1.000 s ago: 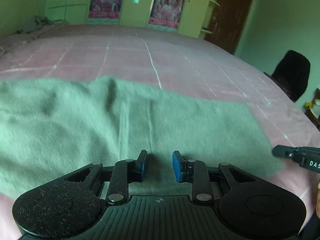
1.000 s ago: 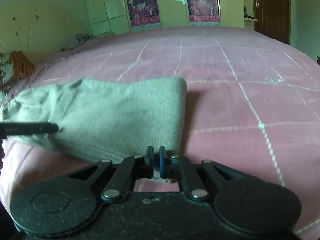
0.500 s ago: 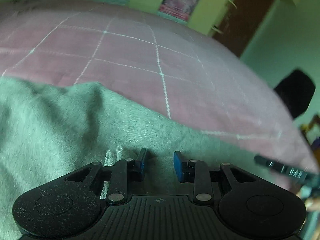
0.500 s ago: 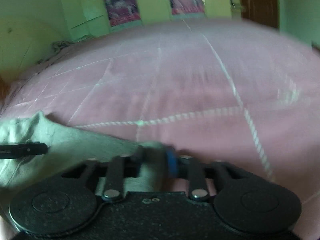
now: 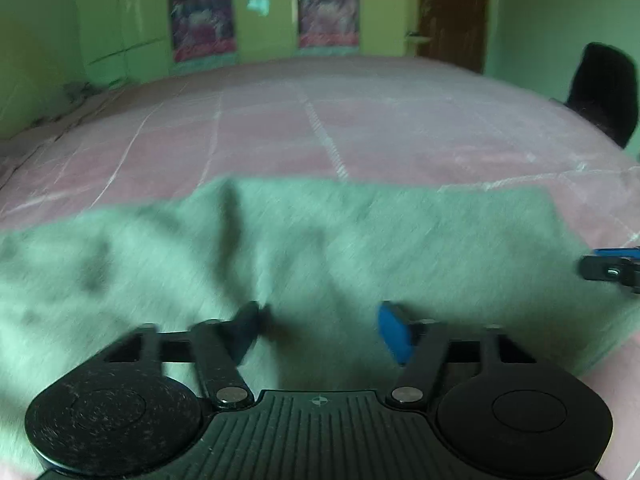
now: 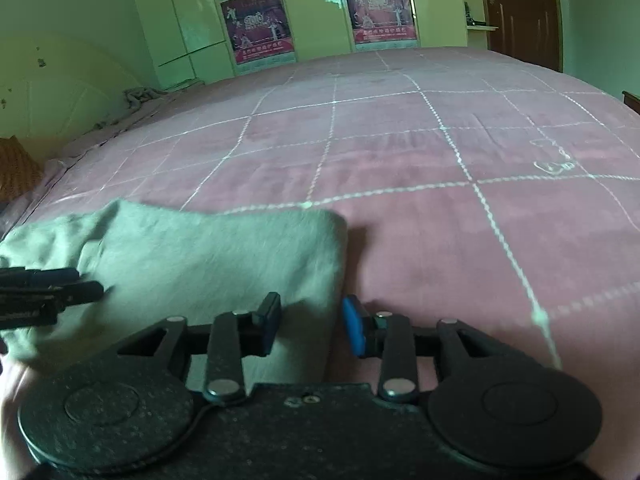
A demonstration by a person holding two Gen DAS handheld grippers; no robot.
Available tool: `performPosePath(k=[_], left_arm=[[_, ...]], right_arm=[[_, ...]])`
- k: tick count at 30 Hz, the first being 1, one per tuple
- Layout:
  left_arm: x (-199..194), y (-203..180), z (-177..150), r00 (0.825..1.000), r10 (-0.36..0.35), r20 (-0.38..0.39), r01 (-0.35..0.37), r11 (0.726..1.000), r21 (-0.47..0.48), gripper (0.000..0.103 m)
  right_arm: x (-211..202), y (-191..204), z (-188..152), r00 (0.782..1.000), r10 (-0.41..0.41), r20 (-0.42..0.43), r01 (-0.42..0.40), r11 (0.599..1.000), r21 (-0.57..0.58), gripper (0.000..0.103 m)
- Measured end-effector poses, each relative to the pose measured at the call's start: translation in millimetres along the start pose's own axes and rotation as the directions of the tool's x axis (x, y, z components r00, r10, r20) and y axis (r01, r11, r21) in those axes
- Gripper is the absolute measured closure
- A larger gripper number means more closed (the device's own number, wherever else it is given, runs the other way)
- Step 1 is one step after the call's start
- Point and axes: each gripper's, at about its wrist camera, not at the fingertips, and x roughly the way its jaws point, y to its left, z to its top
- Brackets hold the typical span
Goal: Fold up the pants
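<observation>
The grey-green pants [image 5: 360, 240] lie folded on the pink bed cover [image 5: 360, 128]. In the right wrist view the pants [image 6: 208, 248] fill the lower left, their right edge between my jaws. My left gripper [image 5: 320, 326] is open over the cloth, holding nothing. My right gripper [image 6: 310, 322] is open, straddling the pants' right edge. The right gripper's tips also show at the right edge of the left wrist view [image 5: 608, 266]. The left gripper's tips show at the left of the right wrist view [image 6: 52, 290].
The pink checked bed cover [image 6: 440, 152] stretches far ahead and to the right. Green cupboards with posters [image 6: 376, 4] and a brown door [image 6: 524, 8] stand behind the bed. A dark chair [image 5: 604, 88] stands at the right.
My right gripper was shut on the pants' edge, carried it, and has now opened and let go. My left gripper has opened wider. The pants lie flat again.
</observation>
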Motion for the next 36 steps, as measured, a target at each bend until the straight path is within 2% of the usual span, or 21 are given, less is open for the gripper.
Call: performPosePath(k=[3,8,12,15,18,21,22,25,27,29,31,32,36], left_arm=[[-6,15,-15,1.000,-0.022,-0.001,0.022,0.996,-0.089,0.030],[-21,13,-28,1.000,-0.006,0.002,0.006,0.997,-0.082,0.031],[-27,16,-31,1.000,-0.012,0.007,0.013,0.996,-0.092,0.030],[-48,30,-31,0.998,-0.034,0.058,0.041,0.992,-0.122,0.030],[-72,59,-38,0.993,0.006,0.115,0.014,0.985,-0.172,0.030],[-97,111,-52,0.982,0.092,0.168,-0.041,0.958,-0.285,0.030],[-104,131,-58,0.978,0.123,0.171,-0.058,0.938,-0.341,0.030],[-114,194,-75,0.971,0.177,0.160,-0.069,0.851,-0.520,0.030],[-114,228,-89,0.966,0.212,0.144,-0.083,0.791,-0.606,0.030],[-102,260,-106,0.977,0.157,0.145,-0.011,0.714,-0.700,0.029],[-82,291,-124,0.987,0.061,0.152,0.081,0.621,-0.780,0.023],[-71,302,-132,0.985,0.024,0.170,0.124,0.586,-0.801,0.023],[-43,333,-148,0.943,-0.043,0.329,0.304,0.506,-0.807,0.023]], right_arm=[[-13,1,-15,1.000,0.004,-0.019,-0.004,1.000,-0.019,0.056],[-28,-3,-16,0.999,0.017,-0.051,-0.017,1.000,0.009,0.052],[-39,-5,-31,0.999,0.025,-0.034,-0.024,1.000,0.014,0.049],[-46,-5,-31,1.000,0.014,-0.002,-0.013,1.000,0.019,0.047],[-56,-6,-33,0.999,-0.004,0.053,0.003,1.000,0.025,0.041],[-53,-13,-35,0.999,-0.011,0.039,0.009,0.998,0.055,0.040],[-53,-15,-36,0.999,-0.011,0.042,0.008,0.998,0.066,0.040],[-51,-15,-36,0.999,-0.016,0.040,0.014,0.998,0.067,0.038],[-48,-12,-36,0.999,-0.027,0.034,0.025,0.998,0.059,0.037],[-46,-8,-37,0.999,-0.040,0.028,0.039,0.998,0.047,0.036],[-46,-6,-37,0.998,-0.050,0.025,0.049,0.998,0.035,0.033],[-46,-6,-37,0.998,-0.055,0.025,0.054,0.998,0.034,0.032],[-45,-7,-37,0.998,-0.061,0.021,0.060,0.997,0.042,0.030]])
